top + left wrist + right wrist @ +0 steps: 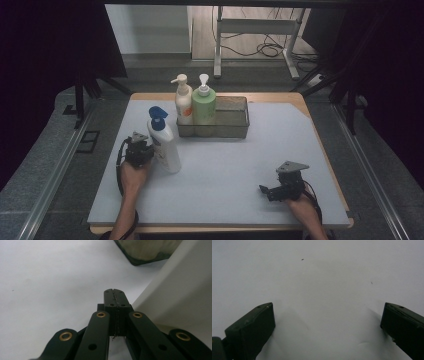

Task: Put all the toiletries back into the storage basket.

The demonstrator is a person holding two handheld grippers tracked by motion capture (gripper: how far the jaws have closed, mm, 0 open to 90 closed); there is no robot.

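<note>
Item 1, white bottle with blue pump (pixel 165 142): stands upright on the grey table (pixel 235 170), left of centre, nearer to me than the tray. Not yet in the tray. In my left gripper view its pale wall (pixel 180 297) rises just to the right of my jaws.

Item 2, clear tray (pixel 232 117): sits at the far middle of the table. Its right part looks free, room enough, I judge, for one more bottle.

Item 3, cream pump bottle (pixel 183 100): upright at the left end of the tray.

Item 4, green pump bottle (pixel 204 102): upright just to the right of the cream one, close beside it in the tray.

Item 5, my left gripper (pixel 139 148): clenched on nothing, jaws pressed flat together, close against the left side of the white bottle. I cannot tell whether it touches.

Item 6, my right gripper (pixel 265 190): released, jaws wide apart over bare table, near right, well apart from every bottle.

Status, as I judge it: two bottles of three stowed. Remaining: open the left jaws, grasp the white bottle, carry it far and right, set it upright in the tray's free part.
</note>
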